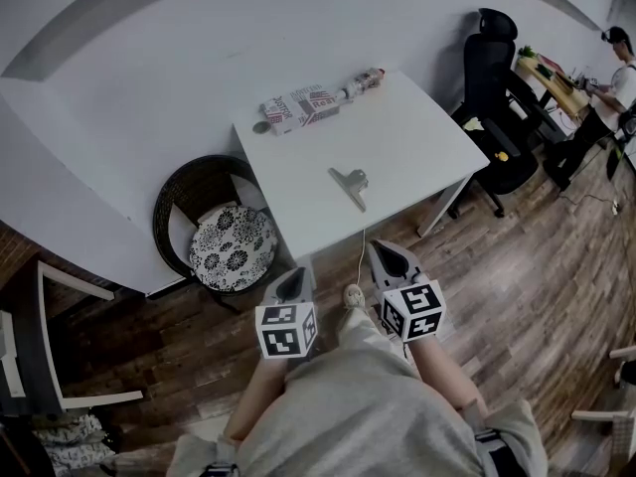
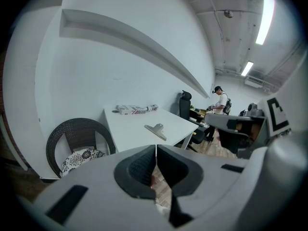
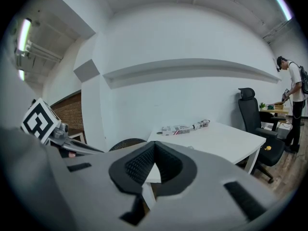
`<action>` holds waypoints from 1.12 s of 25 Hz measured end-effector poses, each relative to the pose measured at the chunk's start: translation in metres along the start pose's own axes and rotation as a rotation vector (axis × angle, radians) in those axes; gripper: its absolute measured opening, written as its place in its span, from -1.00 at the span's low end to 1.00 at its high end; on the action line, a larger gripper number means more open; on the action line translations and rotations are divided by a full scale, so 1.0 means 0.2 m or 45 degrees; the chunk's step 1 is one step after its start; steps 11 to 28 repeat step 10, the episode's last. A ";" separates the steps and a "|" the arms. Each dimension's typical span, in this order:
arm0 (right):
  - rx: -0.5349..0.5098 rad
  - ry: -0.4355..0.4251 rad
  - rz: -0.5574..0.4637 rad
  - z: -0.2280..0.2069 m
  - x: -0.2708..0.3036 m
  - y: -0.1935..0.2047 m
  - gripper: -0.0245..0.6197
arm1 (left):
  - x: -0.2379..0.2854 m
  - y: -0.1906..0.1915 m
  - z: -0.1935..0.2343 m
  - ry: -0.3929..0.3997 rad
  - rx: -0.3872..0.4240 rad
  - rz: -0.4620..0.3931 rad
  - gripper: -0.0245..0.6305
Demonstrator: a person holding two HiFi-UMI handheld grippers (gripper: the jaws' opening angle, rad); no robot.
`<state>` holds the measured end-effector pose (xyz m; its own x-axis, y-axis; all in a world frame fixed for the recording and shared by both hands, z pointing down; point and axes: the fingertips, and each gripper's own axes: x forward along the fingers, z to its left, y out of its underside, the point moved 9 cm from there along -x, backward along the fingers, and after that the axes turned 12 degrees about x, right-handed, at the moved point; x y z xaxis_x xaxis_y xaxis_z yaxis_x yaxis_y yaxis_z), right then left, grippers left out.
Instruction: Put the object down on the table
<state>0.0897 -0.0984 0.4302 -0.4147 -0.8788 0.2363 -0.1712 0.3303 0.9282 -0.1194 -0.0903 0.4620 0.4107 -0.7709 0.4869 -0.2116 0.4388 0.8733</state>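
Head view: L gripper (image 1: 296,284) and R gripper (image 1: 393,259) are side by side near the person's lap, both short of the white table (image 1: 417,137). The metal clip (image 1: 350,184) lies flat on the tabletop ahead of both, well apart, roughly between their lines. It's silver-grey, wide at one end and tapering to a narrow tail. A printed packet (image 1: 313,100) sits beyond the clip at the far edge.

Left gripper view: L jaws are together w/ nothing between them. The clip (image 2: 156,130) is straight ahead above the tips, a dull grey wedge on the white top. A wicker chair (image 2: 79,143) is ahead-left.

Right gripper view: R jaws are pressed together, empty. The table is ahead and the packet (image 3: 185,127) lies far ahead. Can't make out the clip here.
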 end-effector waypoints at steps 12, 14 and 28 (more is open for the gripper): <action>0.021 -0.006 0.001 -0.01 0.01 0.00 -0.92 | 0.01 0.00 -0.02 0.009 0.008 0.006 -0.90; 0.021 -0.006 0.001 -0.01 0.01 0.00 -0.92 | 0.01 0.00 -0.02 0.009 0.008 0.006 -0.90; 0.021 -0.006 0.001 -0.01 0.01 0.00 -0.92 | 0.01 0.00 -0.02 0.009 0.008 0.006 -0.90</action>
